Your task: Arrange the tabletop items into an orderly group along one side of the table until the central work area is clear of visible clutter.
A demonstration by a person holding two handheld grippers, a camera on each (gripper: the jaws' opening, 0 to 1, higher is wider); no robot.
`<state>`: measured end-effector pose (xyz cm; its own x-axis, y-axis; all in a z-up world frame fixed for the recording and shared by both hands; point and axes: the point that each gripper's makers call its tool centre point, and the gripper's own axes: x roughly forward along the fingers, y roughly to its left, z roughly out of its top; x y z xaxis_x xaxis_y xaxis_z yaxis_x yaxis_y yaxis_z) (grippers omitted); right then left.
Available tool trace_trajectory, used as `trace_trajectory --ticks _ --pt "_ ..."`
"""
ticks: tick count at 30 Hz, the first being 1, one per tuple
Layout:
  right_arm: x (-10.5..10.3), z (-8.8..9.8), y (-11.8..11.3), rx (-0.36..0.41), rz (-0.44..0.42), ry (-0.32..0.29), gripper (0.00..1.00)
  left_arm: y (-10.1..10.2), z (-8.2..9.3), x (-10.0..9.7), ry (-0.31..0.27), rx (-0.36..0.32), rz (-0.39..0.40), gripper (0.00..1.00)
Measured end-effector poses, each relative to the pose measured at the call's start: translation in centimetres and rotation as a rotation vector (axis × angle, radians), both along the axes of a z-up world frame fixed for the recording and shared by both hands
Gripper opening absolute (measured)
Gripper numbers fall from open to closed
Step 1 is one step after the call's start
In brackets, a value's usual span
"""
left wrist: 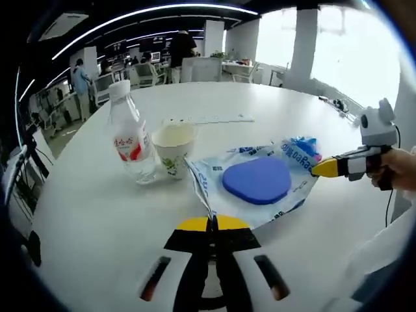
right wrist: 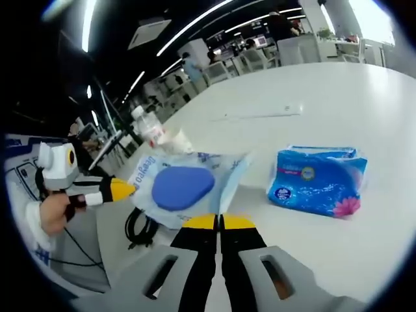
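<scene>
A clear plastic bag with blue print [left wrist: 214, 172] holds a flat blue oval pad [left wrist: 257, 179] and is stretched between both grippers. My left gripper [left wrist: 211, 223] is shut on the bag's near corner. My right gripper [left wrist: 320, 169], in a person's hand, pinches the bag's opposite edge. In the right gripper view, my right gripper [right wrist: 220, 222] is shut on the bag [right wrist: 227, 172] with the pad [right wrist: 182, 187] inside, and the left gripper [right wrist: 123, 189] grips its far side. A blue tissue pack [right wrist: 318, 179] lies on the table to the right, also visible as the tissue pack [left wrist: 302, 146] behind the bag.
A water bottle [left wrist: 130, 133] and a paper cup [left wrist: 173, 148] stand together left of the bag, both also seen as the bottle [right wrist: 148, 129] and cup [right wrist: 177, 140]. A thin white strip [left wrist: 221, 119] lies farther back. A black cable [right wrist: 138, 229] hangs past the round white table's edge [left wrist: 84, 214].
</scene>
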<state>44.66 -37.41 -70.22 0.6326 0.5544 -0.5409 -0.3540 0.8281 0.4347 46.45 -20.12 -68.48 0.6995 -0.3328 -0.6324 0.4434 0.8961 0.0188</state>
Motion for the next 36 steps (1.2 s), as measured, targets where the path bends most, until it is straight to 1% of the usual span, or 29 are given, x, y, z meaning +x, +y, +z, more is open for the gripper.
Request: trace_trajectory --ticks 4,5,8,10,13,16,19,23,28,32,36 --pt "1.0 0.9 -0.7 -0.018 -0.01 -0.026 0.0 -1.0 1.2 1.9 -0.031 0.022 -0.029 0.0" --pt "1.5 1.0 -0.9 -0.025 -0.015 -0.027 0.0 -1.3 1.6 2.6 -0.045 0.034 -0.048 0.0" --pt "2.7 1.1 -1.1 -0.033 -0.024 -0.033 0.0 -1.6 1.9 3.9 -0.067 0.061 -0.077 0.0" --pt "3.4 1.4 -1.1 -0.042 -0.025 -0.043 0.0 -1.6 1.9 4.5 -0.069 0.065 -0.08 0.0" --pt "4.2 1.5 -1.2 -0.068 -0.02 -0.058 0.0 -1.5 1.6 5.3 -0.064 0.059 -0.085 0.0" --pt "4.9 1.3 -1.3 -0.065 -0.029 -0.05 0.0 -1.6 1.0 5.9 -0.059 0.073 -0.099 0.0" --pt "5.3 0.6 -1.2 -0.088 -0.025 -0.037 0.0 -1.6 0.3 6.5 -0.046 0.078 -0.105 0.0" --pt "5.4 -0.3 -1.5 -0.121 -0.027 -0.03 0.0 -2.0 -0.3 6.8 -0.042 0.102 -0.148 0.0" --pt "5.7 -1.3 -1.5 -0.129 -0.024 -0.008 0.0 -2.1 -1.3 7.3 -0.03 0.128 -0.174 0.0" --pt "6.0 -1.4 -1.5 -0.127 -0.027 -0.008 0.0 -2.0 -1.7 7.8 -0.021 0.13 -0.182 0.0" --pt "6.3 -2.0 -1.3 -0.131 -0.02 0.003 0.0 -2.0 -2.3 8.1 -0.011 0.15 -0.196 0.0"
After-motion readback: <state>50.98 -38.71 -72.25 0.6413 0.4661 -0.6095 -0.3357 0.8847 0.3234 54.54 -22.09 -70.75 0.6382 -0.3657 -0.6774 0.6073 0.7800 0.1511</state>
